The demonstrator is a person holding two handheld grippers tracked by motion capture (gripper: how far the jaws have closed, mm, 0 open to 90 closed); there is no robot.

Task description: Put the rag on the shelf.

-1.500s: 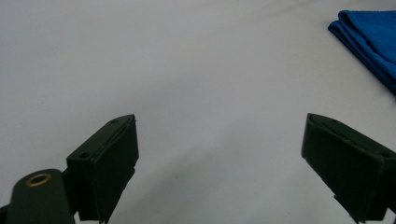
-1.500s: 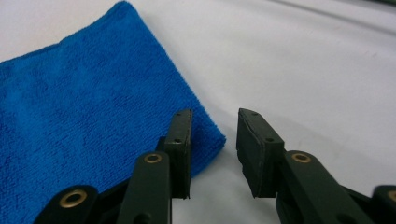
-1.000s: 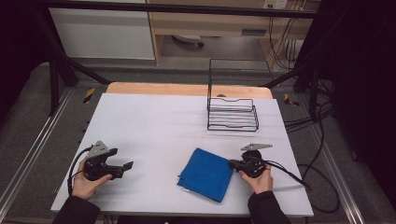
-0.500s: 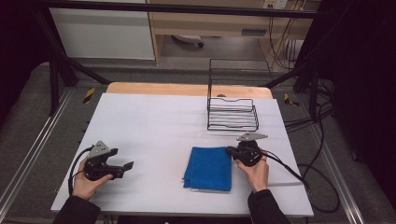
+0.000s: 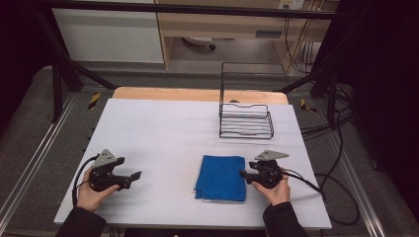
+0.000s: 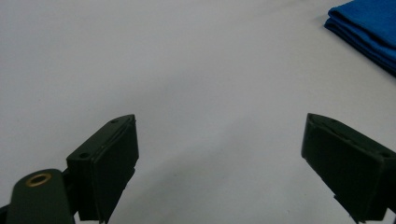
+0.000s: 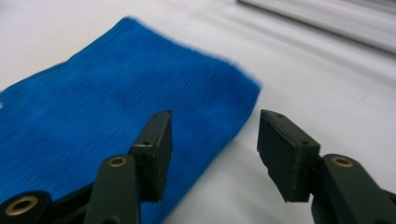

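Folded blue towel (image 5: 221,177) lies flat on the white tabletop (image 5: 163,133), near edge, a bit right of centre. Folded into a rectangle, long axis running 12 to 6 in the high view, i.e. away from the person.

Right gripper (image 5: 243,174) sits just beside the towel's right edge, towel at its 9 o'clock, jaws pointing straight at that edge. Its jaws have just been opening and now stand partly spread. In the right gripper view (image 7: 212,149) one pad (image 7: 159,140) hangs over the blue cloth, the other over bare tabletop, so the towel's long edge runs between them. No pad presses on the cloth; nothing is pinched.

Left gripper (image 5: 136,175) is well apart, towel at its 3 o'clock across a stretch of bare tabletop. Jaws spread wide and empty in the left gripper view (image 6: 219,154), towel just a corner at 1 o'clock (image 6: 369,28).

Wire basket (image 5: 245,121) stands at 12 o'clock from the towel, clear of it.

Judgement: right hand (image 5: 276,190) is by far the nearer and is already square to the long right edge. Any regrasp or next fold turns on that edge, approached from 3 o'clock towards 9. Left would have to cross the gap to take the opposite edge.
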